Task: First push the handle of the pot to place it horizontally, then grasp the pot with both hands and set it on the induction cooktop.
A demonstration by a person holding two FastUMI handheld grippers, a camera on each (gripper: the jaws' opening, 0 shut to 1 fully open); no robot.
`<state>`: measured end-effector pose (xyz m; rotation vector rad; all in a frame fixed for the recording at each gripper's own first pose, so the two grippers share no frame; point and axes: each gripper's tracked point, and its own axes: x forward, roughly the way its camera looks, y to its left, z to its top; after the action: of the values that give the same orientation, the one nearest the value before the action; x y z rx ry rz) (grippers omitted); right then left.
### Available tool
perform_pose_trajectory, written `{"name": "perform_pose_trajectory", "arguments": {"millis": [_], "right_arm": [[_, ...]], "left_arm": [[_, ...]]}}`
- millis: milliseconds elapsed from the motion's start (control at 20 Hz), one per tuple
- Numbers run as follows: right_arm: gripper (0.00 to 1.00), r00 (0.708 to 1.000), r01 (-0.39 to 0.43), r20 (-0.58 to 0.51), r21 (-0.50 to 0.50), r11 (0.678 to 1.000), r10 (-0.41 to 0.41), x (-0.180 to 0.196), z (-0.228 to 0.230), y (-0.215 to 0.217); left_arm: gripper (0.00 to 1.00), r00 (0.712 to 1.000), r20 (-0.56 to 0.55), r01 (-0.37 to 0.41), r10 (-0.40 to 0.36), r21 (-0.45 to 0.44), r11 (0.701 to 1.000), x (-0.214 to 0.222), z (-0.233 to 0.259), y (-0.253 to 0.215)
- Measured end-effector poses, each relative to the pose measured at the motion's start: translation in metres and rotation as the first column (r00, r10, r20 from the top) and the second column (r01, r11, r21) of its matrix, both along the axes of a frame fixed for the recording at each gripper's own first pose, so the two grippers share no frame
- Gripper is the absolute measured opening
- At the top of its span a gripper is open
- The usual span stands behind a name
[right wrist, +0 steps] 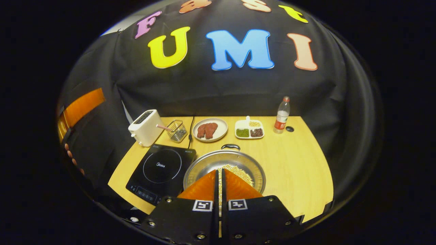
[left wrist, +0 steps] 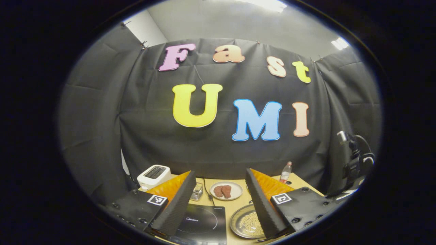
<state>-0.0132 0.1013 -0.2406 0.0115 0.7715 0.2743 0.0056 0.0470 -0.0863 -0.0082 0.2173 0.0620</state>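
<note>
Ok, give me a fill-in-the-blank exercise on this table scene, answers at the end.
1. The pot sits directly to the ___ of the induction cooktop in the right gripper view.
2. The right gripper hangs over the pot with its fingers nearly ___.
3. The plate behind the pot holds pieces of ___.
4. The left gripper has its fingers spread ___.

Missing words: right; closed; meat; open
</note>
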Motion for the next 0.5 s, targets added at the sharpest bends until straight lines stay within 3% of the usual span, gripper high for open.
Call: {"name": "perform_pose_trajectory", "arguments": {"millis": [200,300,500], "right_arm": [[0.03,0.976,-0.073,-0.204,0.036,0.997,0.079,-0.035,-0.057,0.022],[0.03,0.961,-0.105,-0.257,0.019,0.994,0.106,-0.045,-0.078,0.029],[0.05,0.924,-0.121,-0.359,0.048,0.992,0.13,-0.067,-0.109,0.041]], "left_arm": [[0.96,1.0,-0.017,-0.025,0.024,-0.006,1.0,-0.006,-0.006,0.013],[0.94,0.999,-0.022,-0.034,0.034,-0.003,0.999,-0.01,-0.006,0.017],[0.99,0.998,-0.032,-0.059,0.059,0.002,0.998,-0.016,-0.009,0.03]]}}
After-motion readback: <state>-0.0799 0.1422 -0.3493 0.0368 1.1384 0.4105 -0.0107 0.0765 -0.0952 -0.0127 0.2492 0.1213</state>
